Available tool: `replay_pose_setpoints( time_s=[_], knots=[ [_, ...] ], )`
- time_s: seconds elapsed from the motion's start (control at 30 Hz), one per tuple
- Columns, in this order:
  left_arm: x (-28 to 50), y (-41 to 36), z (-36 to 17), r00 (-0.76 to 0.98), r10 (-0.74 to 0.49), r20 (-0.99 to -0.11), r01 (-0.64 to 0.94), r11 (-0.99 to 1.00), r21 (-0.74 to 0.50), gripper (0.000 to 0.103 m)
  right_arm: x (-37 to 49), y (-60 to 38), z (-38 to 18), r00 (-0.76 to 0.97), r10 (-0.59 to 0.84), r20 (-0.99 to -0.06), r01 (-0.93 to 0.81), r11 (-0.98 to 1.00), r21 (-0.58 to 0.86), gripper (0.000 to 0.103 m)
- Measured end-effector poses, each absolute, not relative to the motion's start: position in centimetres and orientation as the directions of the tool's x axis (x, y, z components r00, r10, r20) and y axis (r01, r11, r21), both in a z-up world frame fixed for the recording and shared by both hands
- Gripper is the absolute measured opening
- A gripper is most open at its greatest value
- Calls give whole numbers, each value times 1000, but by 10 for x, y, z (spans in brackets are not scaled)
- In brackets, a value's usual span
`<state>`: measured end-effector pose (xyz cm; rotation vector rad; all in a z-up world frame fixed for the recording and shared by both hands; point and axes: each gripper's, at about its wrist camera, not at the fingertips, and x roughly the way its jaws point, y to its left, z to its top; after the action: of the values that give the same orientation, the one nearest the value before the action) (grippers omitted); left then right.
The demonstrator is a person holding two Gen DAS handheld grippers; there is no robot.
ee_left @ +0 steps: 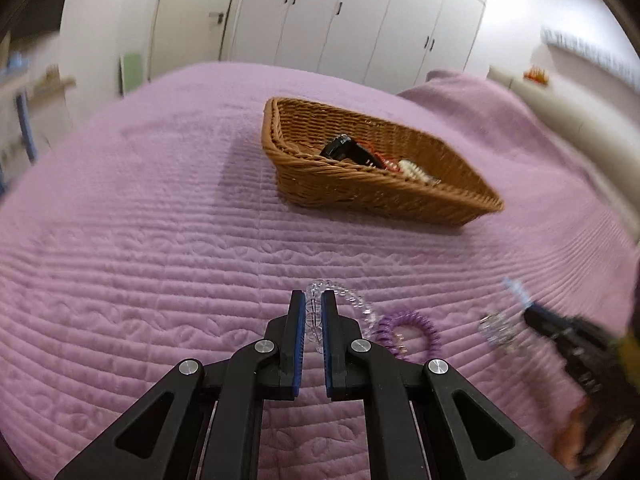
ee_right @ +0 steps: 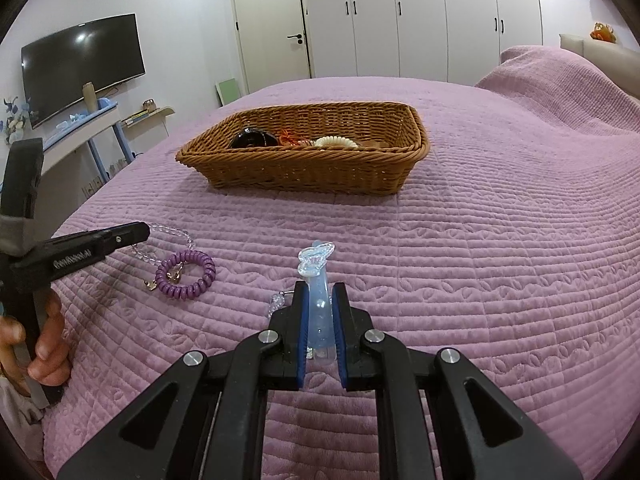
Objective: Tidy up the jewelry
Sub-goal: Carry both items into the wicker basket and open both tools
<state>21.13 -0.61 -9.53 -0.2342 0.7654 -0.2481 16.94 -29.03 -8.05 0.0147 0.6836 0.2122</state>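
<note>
Purple quilted bed (ee_right: pixel 480 240): wicker basket (ee_right: pixel 304 176) already holds 3 pieces. Left gripper (ee_left: pixel 313 312) pinches clear bead bracelet (ee_left: pixel 356 300), right gripper (ee_right: pixel 320 304) pinches pale-blue hair clip (ee_right: pixel 318 280); purple coil tie (ee_right: pixel 186 274) left on quilt.

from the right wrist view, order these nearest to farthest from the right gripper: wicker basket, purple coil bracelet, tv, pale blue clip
1. pale blue clip: gripped between the right gripper's pads.
2. purple coil bracelet: on the bedspread, to its left.
3. wicker basket: farther up the bed, straight ahead.
4. tv: on the far wall, upper left.
</note>
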Motion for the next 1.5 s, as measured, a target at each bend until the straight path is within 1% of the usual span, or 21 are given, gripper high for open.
replay_pose_setpoints(
  time_s=[0.07,0.17,0.37,0.43,0.5,0.7,0.83,0.97,1.13,1.23,1.33,1.5],
  knots=[
    [214,3,-98,682,-348,-643,129,923,-362,7,169,-290,-80,755,201,-624,-190,978,85,15],
    [216,8,-100,678,-381,-628,126,903,-411,7,169,-290,-80,758,198,-621,-188,979,83,15],
    [210,8,-95,685,-437,-583,165,872,-461,7,168,-292,-79,765,197,-613,-183,979,87,15],
    [208,9,-91,677,-476,-561,189,849,-493,7,166,-293,-77,774,188,-604,-172,981,86,15],
    [204,8,-82,675,-520,-524,227,822,-523,7,163,-295,-75,787,179,-591,-161,983,84,15],
    [194,7,-51,676,-582,-453,303,779,-549,7,157,-296,-66,803,168,-572,-146,986,85,15],
    [194,3,-26,686,-589,-427,344,780,-523,7,156,-296,-54,805,187,-563,-155,982,104,15],
    [205,-3,2,700,-593,-398,384,782,-491,7,164,-293,-28,815,210,-540,-178,978,112,15],
    [238,-18,33,721,-588,-367,412,789,-456,7,201,-290,10,824,234,-517,-199,972,123,15],
    [269,-28,40,736,-568,-370,400,804,-440,7,235,-283,24,834,207,-512,-189,978,87,15],
    [304,-40,36,737,-558,-382,380,809,-448,7,276,-280,26,819,201,-538,-179,979,92,15],
    [362,-59,6,711,-552,-436,349,815,-463,7,339,-277,6,744,234,-626,-167,972,164,15]
  ],
)
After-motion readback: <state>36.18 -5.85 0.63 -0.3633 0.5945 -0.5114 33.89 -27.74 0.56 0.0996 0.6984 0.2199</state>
